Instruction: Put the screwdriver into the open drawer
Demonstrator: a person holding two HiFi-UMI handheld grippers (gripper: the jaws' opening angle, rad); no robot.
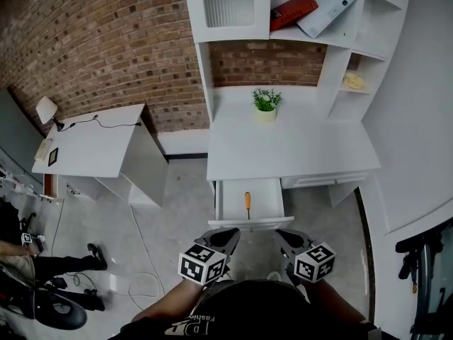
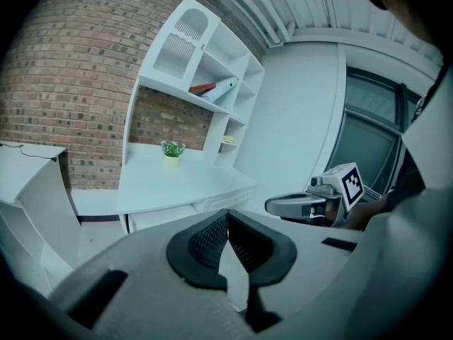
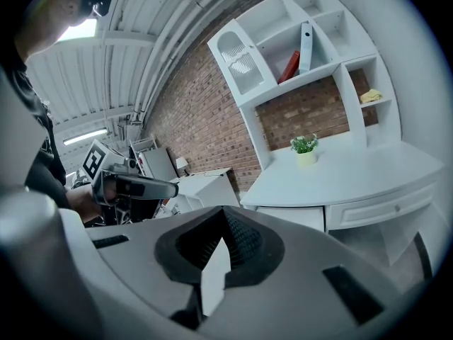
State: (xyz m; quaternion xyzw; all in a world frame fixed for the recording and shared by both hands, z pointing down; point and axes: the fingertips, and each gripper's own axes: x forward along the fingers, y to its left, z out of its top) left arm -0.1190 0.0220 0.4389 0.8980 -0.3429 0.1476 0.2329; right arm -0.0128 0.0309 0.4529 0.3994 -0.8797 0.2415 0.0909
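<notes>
Already the screwdriver (image 1: 247, 204) lies inside the open drawer (image 1: 230, 200), which is just where the task wants it. It rests flat on the drawer's floor, near the middle, with its orange handle toward the desk and its metal tip toward the person. The drawer sticks out from under the white desk (image 1: 283, 151), so its inside shows from above and a thing can go in with ease. The left gripper (image 1: 225, 236) and the right gripper (image 1: 288, 236) are both held low and close to the person's body, just short of the drawer's front and well apart from the screwdriver. The left gripper's own view shows its two dark pads pressed together with nothing between them, and the right gripper's own view shows the same (both are closed and empty). That fits a job that looks done: nothing is left to carry, so neither one needs to hold a thing. A small green plant (image 1: 266, 101) sits far back on the desk, out of the way.
</notes>
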